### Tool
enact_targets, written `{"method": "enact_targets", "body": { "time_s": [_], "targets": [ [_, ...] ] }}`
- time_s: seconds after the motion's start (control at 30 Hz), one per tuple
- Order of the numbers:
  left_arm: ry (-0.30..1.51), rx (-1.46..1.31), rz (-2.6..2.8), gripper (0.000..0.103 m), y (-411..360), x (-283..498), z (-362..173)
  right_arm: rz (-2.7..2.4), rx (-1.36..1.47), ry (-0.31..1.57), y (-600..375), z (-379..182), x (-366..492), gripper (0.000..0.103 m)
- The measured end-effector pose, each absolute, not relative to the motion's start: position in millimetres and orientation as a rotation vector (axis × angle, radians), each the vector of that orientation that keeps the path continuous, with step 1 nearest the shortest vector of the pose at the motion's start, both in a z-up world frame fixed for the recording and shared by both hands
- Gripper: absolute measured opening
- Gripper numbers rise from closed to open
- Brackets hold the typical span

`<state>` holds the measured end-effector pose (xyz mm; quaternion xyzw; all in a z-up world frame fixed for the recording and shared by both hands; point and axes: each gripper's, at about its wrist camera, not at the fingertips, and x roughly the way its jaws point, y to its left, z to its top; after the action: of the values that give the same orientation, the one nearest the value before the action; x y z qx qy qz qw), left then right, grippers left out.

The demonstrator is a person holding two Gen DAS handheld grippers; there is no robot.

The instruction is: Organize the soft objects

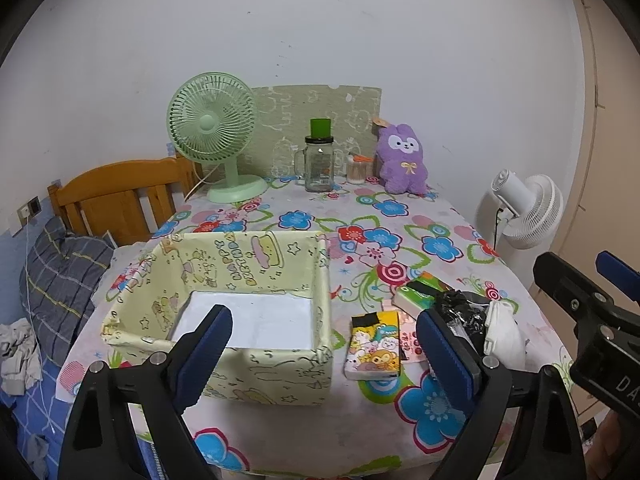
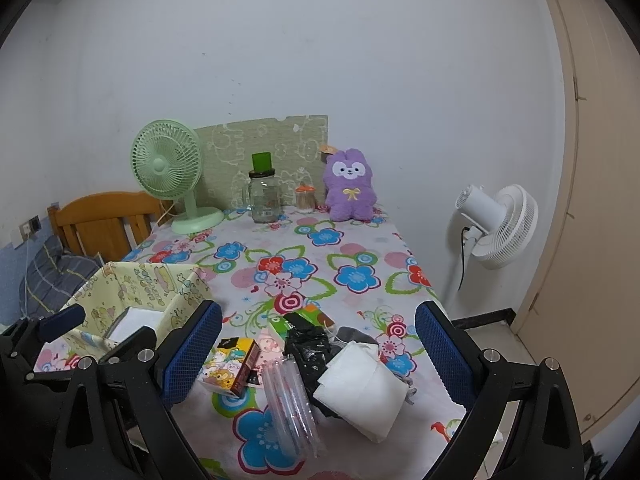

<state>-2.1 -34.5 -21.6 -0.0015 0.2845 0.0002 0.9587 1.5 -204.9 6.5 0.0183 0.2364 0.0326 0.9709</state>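
Observation:
A pale yellow fabric box (image 1: 256, 344) (image 2: 136, 292) stands open at the table's near left, its white floor bare. To its right lies a small pile: a cartoon tissue pack (image 1: 374, 346) (image 2: 228, 366), a green pack (image 1: 418, 292), a crumpled black bag (image 2: 306, 346), a folded white cloth (image 2: 362, 394) and a clear plastic sleeve (image 2: 290, 404). A purple plush rabbit (image 1: 402, 160) (image 2: 350, 186) sits at the far edge. My left gripper (image 1: 324, 356) hangs open over the box's near wall. My right gripper (image 2: 318, 354) is open above the pile.
A green desk fan (image 1: 214, 136), a glass jar with a green lid (image 1: 319, 160) and a small swab jar (image 1: 357, 168) stand at the back of the floral tablecloth (image 1: 360, 240). A white floor fan (image 2: 494, 226) is right of the table, a wooden headboard (image 1: 120, 192) left.

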Motion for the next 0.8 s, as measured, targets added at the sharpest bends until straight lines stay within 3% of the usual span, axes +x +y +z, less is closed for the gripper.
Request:
{"method": "enact_targets", "body": {
  "time_s": [0.8],
  "targets": [
    [0.649, 0.027, -0.111, 0.093, -99, 6, -56, 0.055, 0.075, 0.545, -242, -32, 9, 0.095]
  ]
}}
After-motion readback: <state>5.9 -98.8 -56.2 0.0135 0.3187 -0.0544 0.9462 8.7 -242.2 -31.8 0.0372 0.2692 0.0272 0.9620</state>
